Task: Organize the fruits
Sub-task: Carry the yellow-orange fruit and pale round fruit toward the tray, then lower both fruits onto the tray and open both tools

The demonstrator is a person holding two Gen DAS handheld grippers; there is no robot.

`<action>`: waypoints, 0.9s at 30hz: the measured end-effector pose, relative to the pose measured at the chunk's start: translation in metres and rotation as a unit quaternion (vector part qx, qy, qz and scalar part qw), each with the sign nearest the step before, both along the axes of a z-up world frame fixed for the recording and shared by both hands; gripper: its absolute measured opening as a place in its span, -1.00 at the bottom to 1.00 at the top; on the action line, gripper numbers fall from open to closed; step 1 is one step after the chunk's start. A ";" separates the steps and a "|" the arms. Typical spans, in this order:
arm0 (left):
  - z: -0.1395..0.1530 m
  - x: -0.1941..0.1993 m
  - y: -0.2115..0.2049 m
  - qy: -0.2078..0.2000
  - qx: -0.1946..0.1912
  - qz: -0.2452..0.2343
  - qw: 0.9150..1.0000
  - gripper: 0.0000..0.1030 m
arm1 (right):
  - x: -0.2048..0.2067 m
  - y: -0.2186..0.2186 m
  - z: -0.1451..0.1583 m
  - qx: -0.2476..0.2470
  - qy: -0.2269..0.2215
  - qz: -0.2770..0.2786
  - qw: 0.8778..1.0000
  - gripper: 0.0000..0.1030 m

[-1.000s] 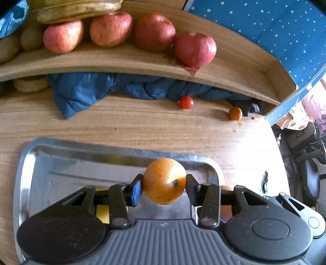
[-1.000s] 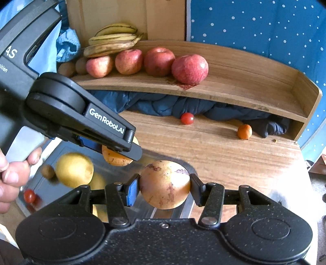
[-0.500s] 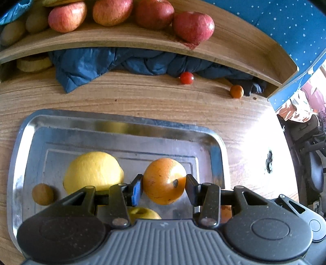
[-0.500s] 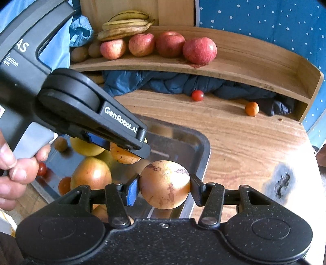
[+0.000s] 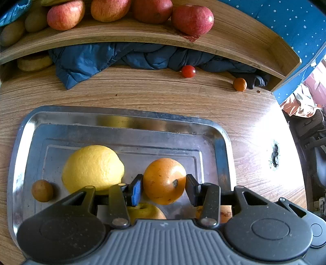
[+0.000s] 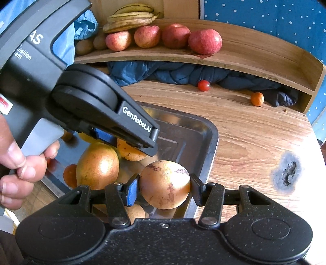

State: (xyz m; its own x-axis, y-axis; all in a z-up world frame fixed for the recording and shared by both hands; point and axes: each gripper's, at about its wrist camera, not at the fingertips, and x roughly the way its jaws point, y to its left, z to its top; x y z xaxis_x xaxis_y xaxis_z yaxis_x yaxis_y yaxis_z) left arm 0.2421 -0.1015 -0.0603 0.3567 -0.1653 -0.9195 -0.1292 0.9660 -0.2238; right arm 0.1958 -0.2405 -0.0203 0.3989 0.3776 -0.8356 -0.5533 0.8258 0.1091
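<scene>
My left gripper [image 5: 164, 188] is shut on an orange [image 5: 164, 181] and holds it over the steel tray [image 5: 126, 116]. In the tray lie a yellow lemon [image 5: 92, 168], a small brown fruit [image 5: 42, 190] and more fruit half hidden under the gripper. My right gripper [image 6: 164, 189] is shut on a round, blotched orange-brown fruit [image 6: 164, 184] above the tray's right end [image 6: 213, 142]. The left gripper [image 6: 130, 146] with its orange shows in the right wrist view, just left of and beyond the right one.
A wooden shelf [image 6: 254, 55] at the back holds several red apples [image 6: 204, 41], bananas [image 6: 130, 18] and kiwis. A blue jacket [image 5: 126, 55] lies under it. A cherry tomato [image 5: 188, 71] and a small orange fruit [image 5: 239, 84] lie on the wooden table.
Both grippers have drawn back and lifted with their fruit still held. More of the tray and its fruit has come into view.
</scene>
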 end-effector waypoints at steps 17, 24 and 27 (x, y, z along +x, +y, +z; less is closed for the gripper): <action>0.003 -0.001 0.000 -0.003 0.002 -0.005 1.000 -0.06 | -0.001 0.000 0.001 -0.003 0.005 -0.003 1.000 0.04; 0.012 -0.009 0.004 -0.013 0.002 -0.001 1.000 0.05 | -0.006 -0.001 0.007 -0.003 -0.004 -0.006 1.000 0.05; 0.017 -0.014 0.005 -0.019 0.003 0.003 1.000 0.12 | -0.008 -0.003 0.011 -0.002 -0.009 -0.009 1.000 0.05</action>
